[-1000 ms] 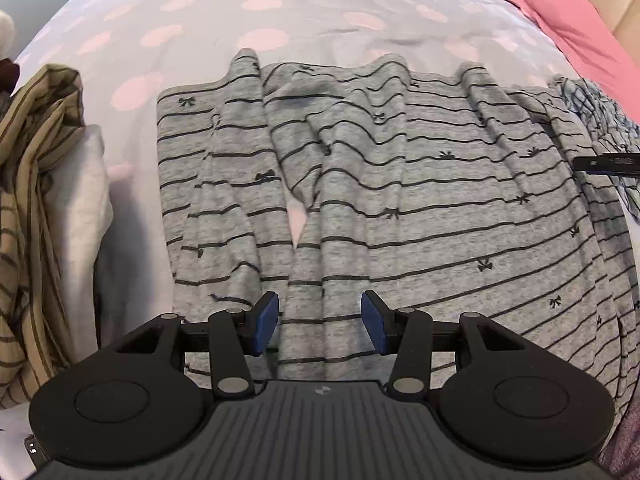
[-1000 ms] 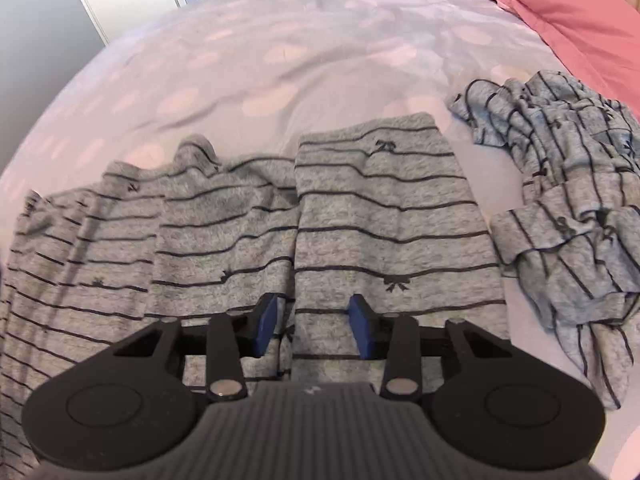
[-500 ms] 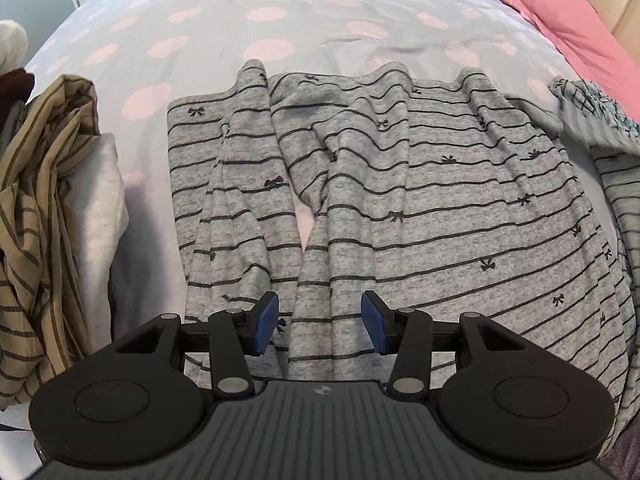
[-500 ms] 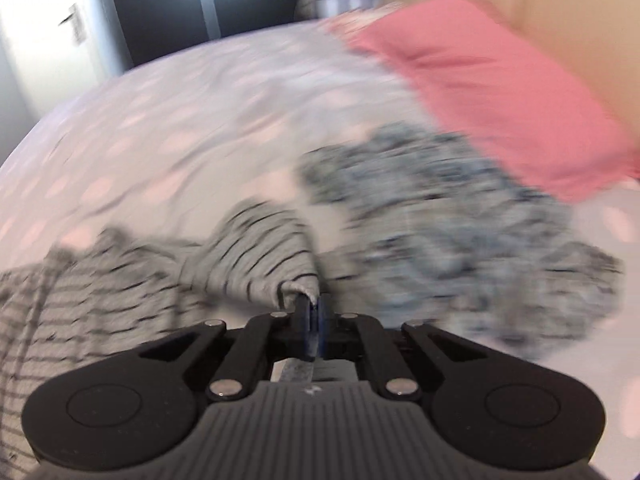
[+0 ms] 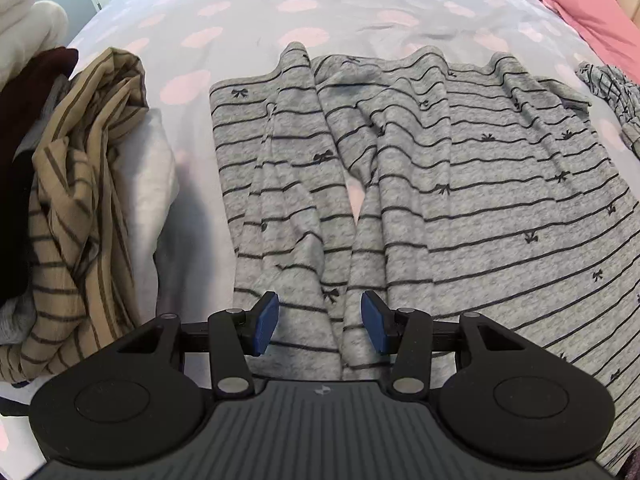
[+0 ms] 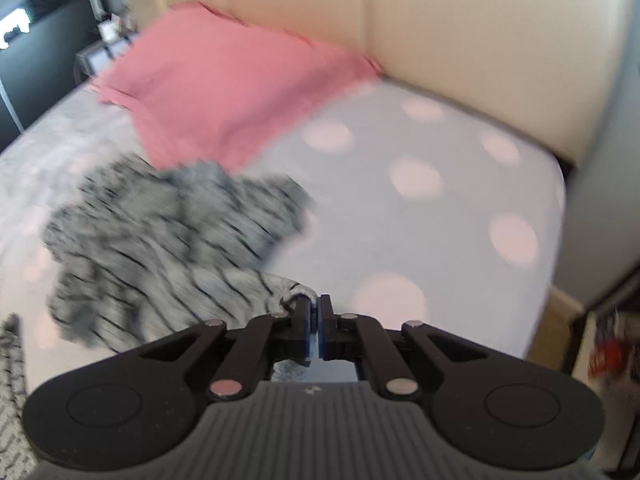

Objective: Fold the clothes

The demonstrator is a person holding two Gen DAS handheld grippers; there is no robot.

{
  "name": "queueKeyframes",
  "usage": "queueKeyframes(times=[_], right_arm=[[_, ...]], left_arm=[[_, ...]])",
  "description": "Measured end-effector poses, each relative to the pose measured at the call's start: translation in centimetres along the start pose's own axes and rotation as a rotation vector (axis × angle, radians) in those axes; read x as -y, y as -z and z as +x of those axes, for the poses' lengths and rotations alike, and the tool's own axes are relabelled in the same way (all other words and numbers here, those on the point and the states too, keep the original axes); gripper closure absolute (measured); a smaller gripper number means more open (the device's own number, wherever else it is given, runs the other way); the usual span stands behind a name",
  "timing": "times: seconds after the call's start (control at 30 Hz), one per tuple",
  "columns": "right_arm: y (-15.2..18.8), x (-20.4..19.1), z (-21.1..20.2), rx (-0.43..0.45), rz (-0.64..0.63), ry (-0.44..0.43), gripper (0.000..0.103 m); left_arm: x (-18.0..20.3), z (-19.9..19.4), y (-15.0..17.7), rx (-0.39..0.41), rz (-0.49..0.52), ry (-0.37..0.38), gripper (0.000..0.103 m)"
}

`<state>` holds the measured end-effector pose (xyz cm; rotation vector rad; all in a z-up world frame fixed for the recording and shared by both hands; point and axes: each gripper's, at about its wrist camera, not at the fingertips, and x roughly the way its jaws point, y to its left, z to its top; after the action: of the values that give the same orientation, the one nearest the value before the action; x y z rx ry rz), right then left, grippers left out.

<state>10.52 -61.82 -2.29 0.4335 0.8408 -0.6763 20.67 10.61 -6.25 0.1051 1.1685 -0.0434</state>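
Two claws in play. My left claw (image 5: 319, 327) hangs spread over the grey striped garment (image 5: 460, 200), which lies mostly flat but wrinkled on the bed (image 5: 340, 4); nothing sits between its blue pads (image 5: 266, 322). Left of that garment sits a tan striped cloth (image 5: 80, 184) on a pile of other clothes. My right claw (image 6: 316, 322) is pressed together, pinching an edge of grey striped fabric (image 6: 280, 286); frame blurred, so I can't tell whether it's the same garment. Beyond that fabric lies a crumpled grey striped heap (image 6: 168, 220), also on the bed, with a pink pillow (image 6: 232, 76) behind the heap, against the cream headboard (image 6: 460, 32).
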Motion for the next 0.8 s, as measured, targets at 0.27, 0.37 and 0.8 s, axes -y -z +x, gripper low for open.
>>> queueKeyframes(times=[0.27, 0.37, 0.8], right_arm=[[2.0, 0.9, 2.8, -0.120, -0.053, 0.099, 0.092], [1.7, -0.5, 1.3, -0.065, -0.130, 0.103, 0.062], [3.4, -16.5, -4.0, 0.075, -0.423, -0.264, 0.049]], left_arm=[[-1.4, 0.1, 0.4, 0.045, -0.030, -0.031, 0.059], [-2.1, 0.1, -0.2, 0.067, -0.048, -0.025, 0.059], [-2.3, 6.0, -4.7, 0.079, -0.057, -0.053, 0.059]])
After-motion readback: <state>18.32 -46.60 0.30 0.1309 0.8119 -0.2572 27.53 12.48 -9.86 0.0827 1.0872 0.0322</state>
